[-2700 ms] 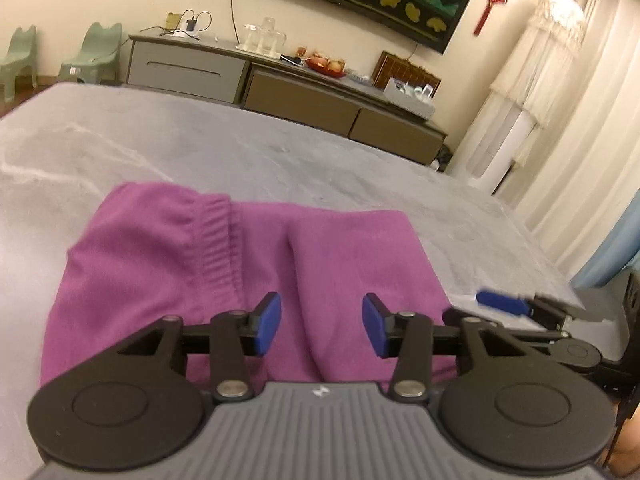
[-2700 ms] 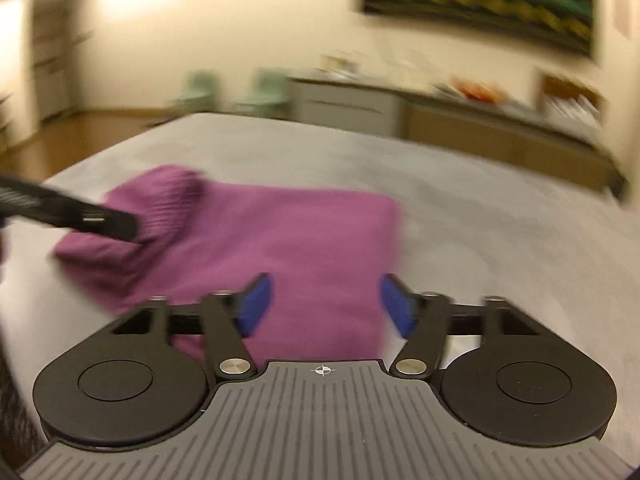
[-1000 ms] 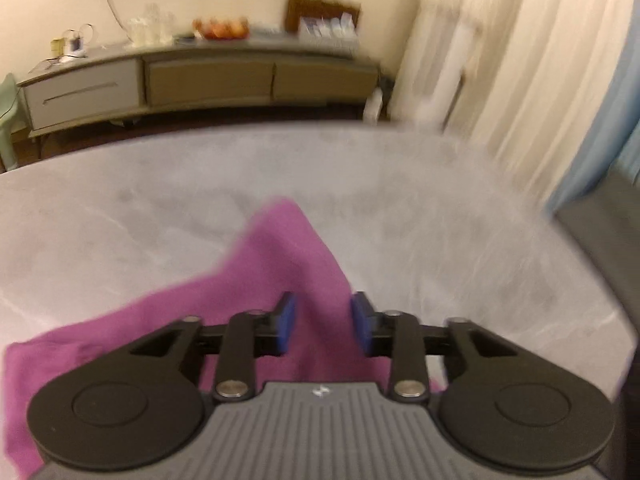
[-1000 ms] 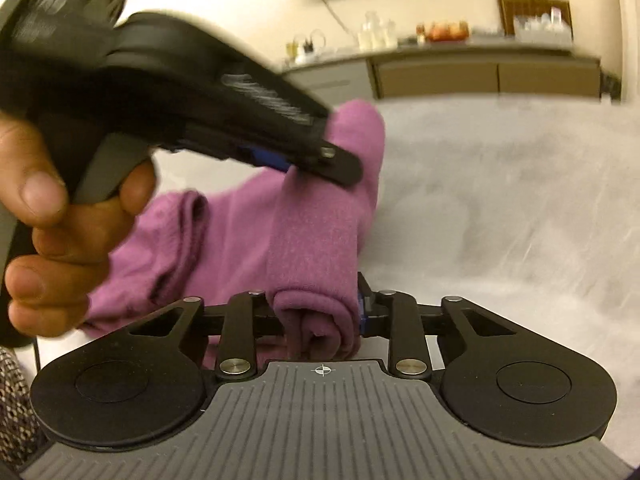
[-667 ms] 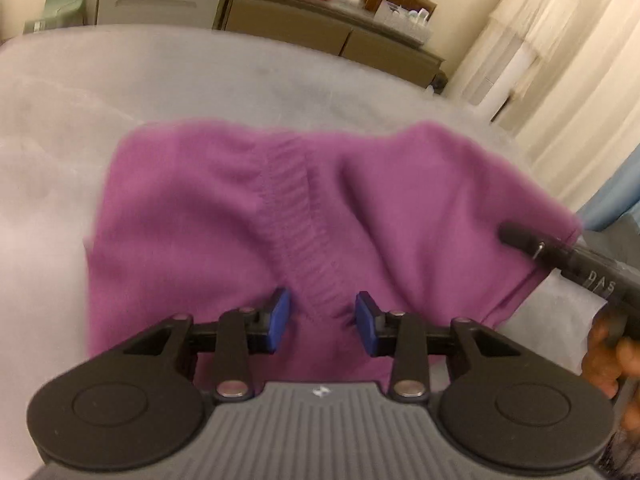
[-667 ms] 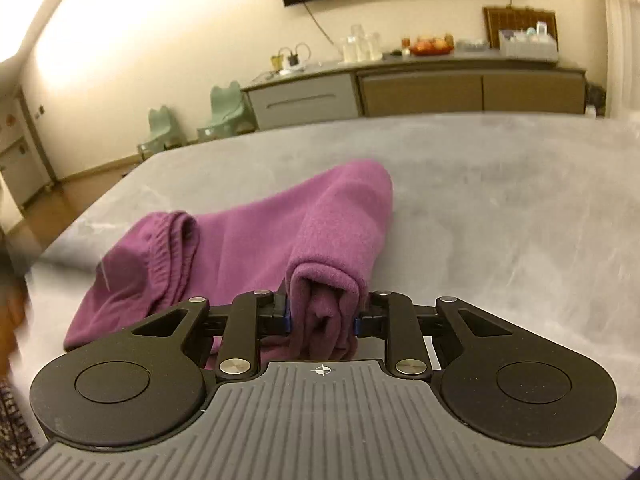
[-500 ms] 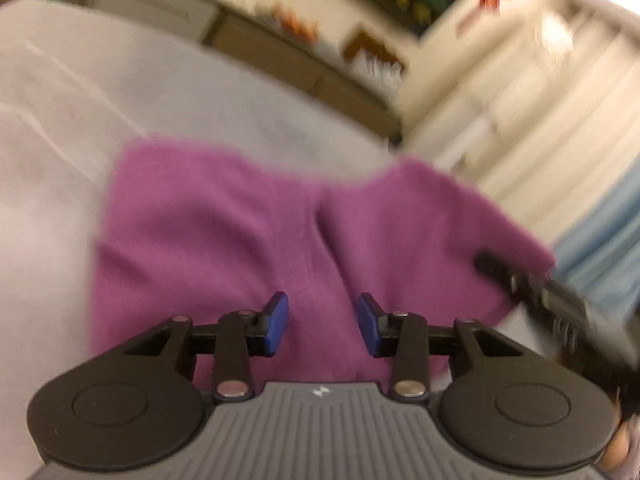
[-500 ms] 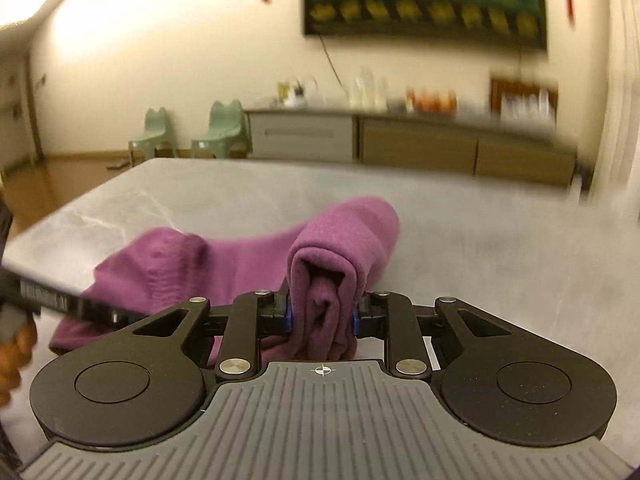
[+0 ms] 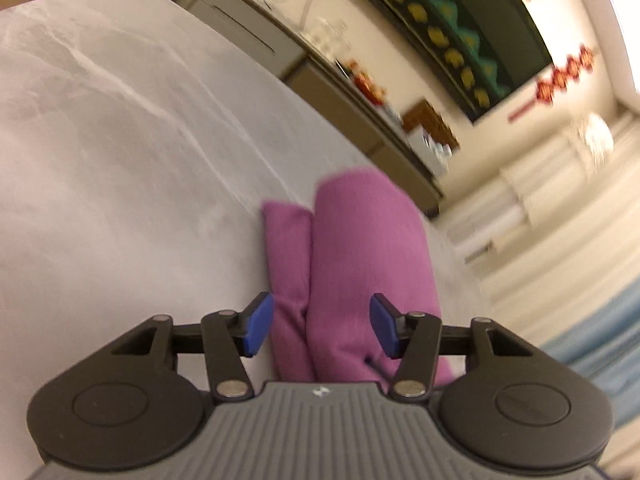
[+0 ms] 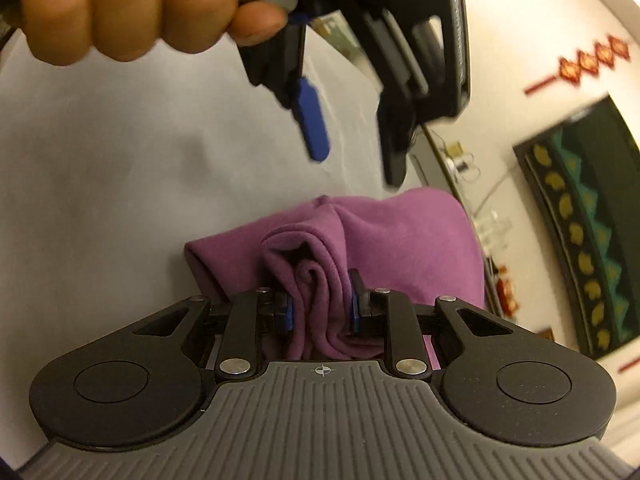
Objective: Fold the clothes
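1. The purple knit garment [image 10: 408, 240] lies bunched on the grey marbled table [image 9: 120, 152], and the right gripper [image 10: 320, 308] is clamped on a thick roll of its layers, so the cloth runs straight ahead from the jaws
2. The left gripper [image 9: 320, 330] stands apart with nothing between its blue pads; in its own view the garment's long axis runs away from it, one narrow fold beside a wider one
3. From the right wrist view the left gripper [image 10: 352, 128] hangs above the cloth's far end, clear of it, held by the person's hand [image 10: 128, 4]
4. The right gripper is the nearer, already on the cloth
5. Hidden: the garment's kind, its hems, and how many layers are pinched; the left view is blurred and tilted
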`<state>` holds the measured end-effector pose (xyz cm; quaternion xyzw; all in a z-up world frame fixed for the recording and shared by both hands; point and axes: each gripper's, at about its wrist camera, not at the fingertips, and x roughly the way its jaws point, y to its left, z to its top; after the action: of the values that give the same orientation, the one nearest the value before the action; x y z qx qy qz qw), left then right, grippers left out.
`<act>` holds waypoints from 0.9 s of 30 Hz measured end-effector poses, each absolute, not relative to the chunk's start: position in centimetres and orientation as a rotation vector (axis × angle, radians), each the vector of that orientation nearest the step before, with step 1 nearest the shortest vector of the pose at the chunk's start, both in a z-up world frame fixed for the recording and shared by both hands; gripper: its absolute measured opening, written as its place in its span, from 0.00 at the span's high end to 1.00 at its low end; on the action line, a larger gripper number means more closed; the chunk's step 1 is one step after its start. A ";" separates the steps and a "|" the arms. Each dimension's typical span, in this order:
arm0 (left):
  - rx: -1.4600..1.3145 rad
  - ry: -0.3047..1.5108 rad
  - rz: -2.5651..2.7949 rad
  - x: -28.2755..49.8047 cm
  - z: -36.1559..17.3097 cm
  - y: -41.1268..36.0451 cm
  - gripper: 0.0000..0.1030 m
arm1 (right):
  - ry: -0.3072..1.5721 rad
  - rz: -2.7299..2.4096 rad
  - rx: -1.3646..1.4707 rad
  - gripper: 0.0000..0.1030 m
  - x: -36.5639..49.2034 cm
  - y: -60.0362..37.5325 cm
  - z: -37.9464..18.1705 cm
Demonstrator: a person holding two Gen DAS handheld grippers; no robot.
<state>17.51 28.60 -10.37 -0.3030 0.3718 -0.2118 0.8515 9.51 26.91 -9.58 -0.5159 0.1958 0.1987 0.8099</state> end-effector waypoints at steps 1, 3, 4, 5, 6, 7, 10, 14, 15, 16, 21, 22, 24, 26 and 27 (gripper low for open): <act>-0.617 0.786 -0.461 17.5 -10.3 28.0 0.46 | 0.443 0.453 -1.090 0.77 9.9 26.1 -9.0; -0.576 0.794 -0.491 17.4 -10.1 26.7 0.44 | 0.490 0.507 -1.068 0.76 10.7 24.3 -7.7; -0.555 0.797 -0.506 17.3 -10.1 26.0 0.43 | 0.509 0.510 -1.056 0.76 11.2 23.3 -7.3; -0.534 0.800 -0.521 17.3 -10.0 25.4 0.42 | 0.527 0.513 -1.045 0.75 11.6 22.3 -6.9; -0.513 0.804 -0.536 17.2 -9.9 24.7 0.42 | 0.547 0.511 -1.032 0.74 12.0 21.3 -6.5; -0.492 0.807 -0.550 17.2 -9.8 24.1 0.41 | 0.568 0.493 -1.013 0.73 12.3 20.6 -6.2; -0.456 0.833 -0.558 16.8 -10.1 22.3 0.41 | 0.591 0.464 -0.960 0.63 12.4 19.1 -5.5; -0.415 0.849 -0.560 16.1 -10.7 20.2 0.40 | 0.619 0.430 -0.884 0.55 11.9 16.9 -4.3; -0.414 0.853 -0.566 16.0 -10.9 19.7 0.39 | 0.626 0.419 -0.870 0.53 11.7 16.1 -4.1; -0.417 0.866 -0.575 15.9 -11.1 19.0 0.39 | 0.634 0.408 -0.856 0.51 11.5 15.3 -3.8; -0.318 0.900 -0.646 14.9 -11.0 14.5 0.39 | 0.702 0.260 -0.646 0.42 11.1 6.9 -1.9; -0.295 0.879 -0.650 14.4 -10.5 14.0 0.39 | 0.717 0.200 -0.556 0.42 10.9 4.6 -1.5; -0.322 0.833 -0.672 13.8 -8.9 14.4 0.38 | 0.740 0.089 -0.371 0.44 10.4 0.0 -0.7; -0.327 0.768 -0.616 13.4 -7.6 15.6 0.38 | 0.732 0.052 -0.169 0.44 8.9 -3.1 0.0; -0.329 0.735 -0.587 13.2 -6.9 16.2 0.37 | 0.720 0.089 -0.066 0.44 8.2 -3.7 0.4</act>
<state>13.21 16.17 -6.88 -0.1576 0.3524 -0.2815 0.8785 8.24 -3.75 0.40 -0.0325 0.3523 0.0434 0.9343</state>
